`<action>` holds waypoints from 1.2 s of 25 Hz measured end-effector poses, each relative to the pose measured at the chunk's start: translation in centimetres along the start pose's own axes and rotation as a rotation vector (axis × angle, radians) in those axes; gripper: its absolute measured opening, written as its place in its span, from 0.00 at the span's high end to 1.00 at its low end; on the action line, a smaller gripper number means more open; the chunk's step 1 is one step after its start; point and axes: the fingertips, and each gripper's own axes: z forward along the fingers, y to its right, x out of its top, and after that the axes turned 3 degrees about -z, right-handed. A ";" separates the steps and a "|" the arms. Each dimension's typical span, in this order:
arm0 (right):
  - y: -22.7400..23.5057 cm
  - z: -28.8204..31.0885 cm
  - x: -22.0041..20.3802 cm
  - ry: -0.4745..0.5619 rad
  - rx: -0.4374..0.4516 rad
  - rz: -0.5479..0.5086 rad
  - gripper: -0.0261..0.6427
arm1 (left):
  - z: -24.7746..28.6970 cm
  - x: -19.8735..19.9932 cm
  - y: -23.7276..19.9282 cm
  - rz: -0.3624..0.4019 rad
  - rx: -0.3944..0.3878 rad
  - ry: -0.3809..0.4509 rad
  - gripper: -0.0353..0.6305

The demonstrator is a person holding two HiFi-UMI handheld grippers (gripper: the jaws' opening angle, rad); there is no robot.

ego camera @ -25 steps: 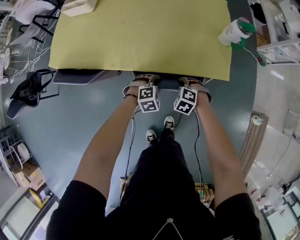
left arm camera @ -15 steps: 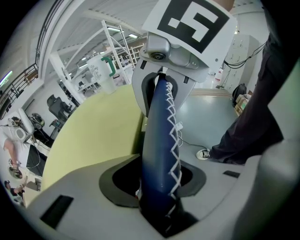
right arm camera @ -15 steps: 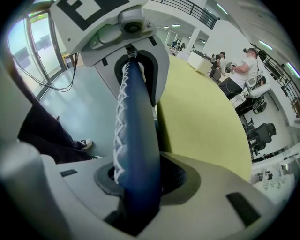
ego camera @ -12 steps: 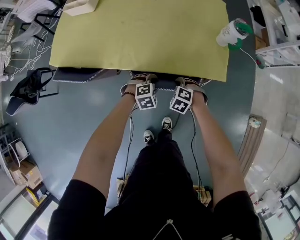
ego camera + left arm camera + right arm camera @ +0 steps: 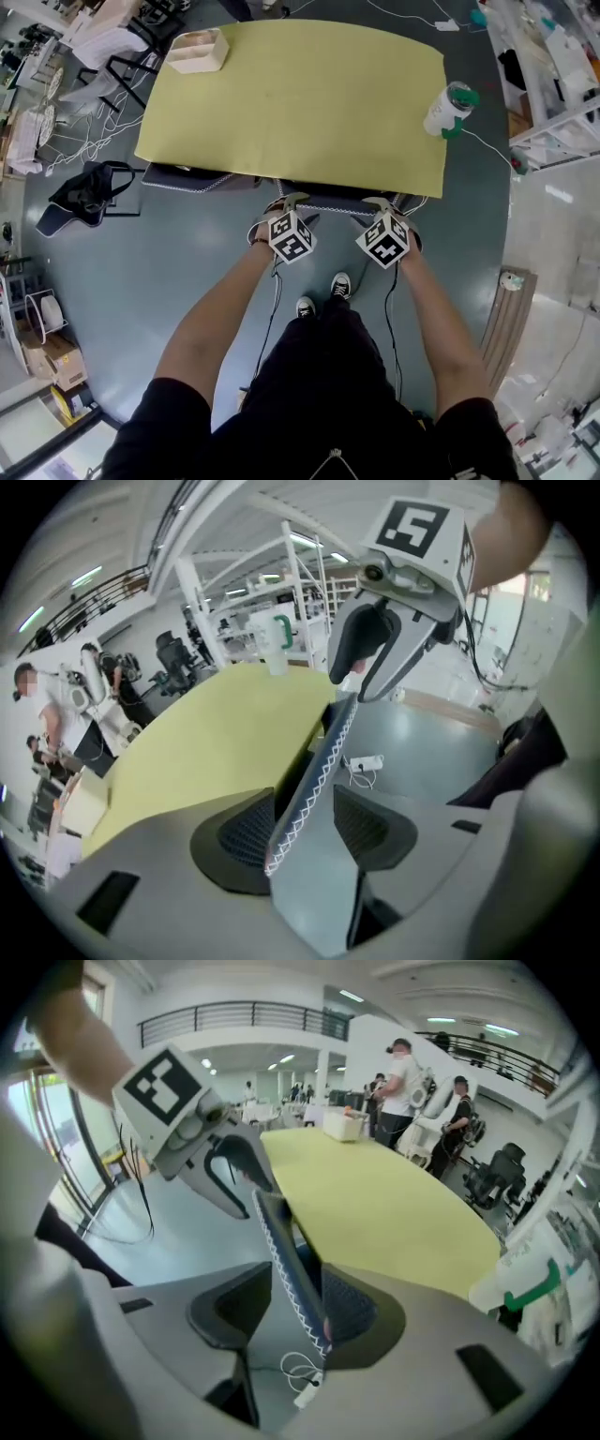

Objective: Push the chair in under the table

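1. Left hand-held gripper [image 5: 305, 832] and right hand-held gripper [image 5: 291, 1312]: jaws opening and spread. The stitched top edge of the chair backrest [image 5: 317, 761] lies between the pads and is not pinched.
2. The chair is tucked under the near edge of the yellow worktop [image 5: 300, 103].
3. Hazard: a pad that catches the stitched edge on withdrawal could drag the chair back out.
4. Hazard: a jolt to the worktop could tip the cup [image 5: 446, 110] at its right edge.
5. Count: 2 hand-held grippers, 2 chairs including the second chair [image 5: 187, 176], 1 worktop, 1 cup, 1 box [image 5: 195, 51].
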 end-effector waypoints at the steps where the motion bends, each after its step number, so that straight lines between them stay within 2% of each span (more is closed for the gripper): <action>1: 0.2 -1.9 1.0 0.051 -0.007 0.046 0.71 | -1.6 0.7 0.0 -0.043 0.000 0.024 0.64; 4: 1.8 -7.0 4.2 0.209 -0.050 0.165 0.71 | -6.5 3.8 -0.6 -0.128 0.041 0.130 0.64; 9: 5.5 -15.8 9.8 0.470 -0.146 0.324 0.72 | -15.6 11.5 -3.4 -0.244 0.183 0.384 0.70; 13: 8.3 -23.1 13.4 0.659 -0.199 0.422 0.75 | -22.7 18.4 -5.4 -0.277 0.297 0.587 0.74; 16: 9.2 -27.6 15.7 0.758 -0.248 0.438 0.77 | -27.3 21.6 -6.4 -0.304 0.343 0.708 0.76; 19: 9.7 -30.4 17.8 0.820 -0.300 0.420 0.79 | -30.4 23.1 -7.4 -0.353 0.347 0.798 0.79; 23: 9.8 -31.5 19.7 0.849 -0.340 0.421 0.81 | -32.9 23.3 -8.8 -0.378 0.359 0.884 0.82; 30: 11.5 -31.5 21.3 0.837 -0.432 0.487 0.84 | -34.4 22.9 -12.3 -0.374 0.354 0.943 0.85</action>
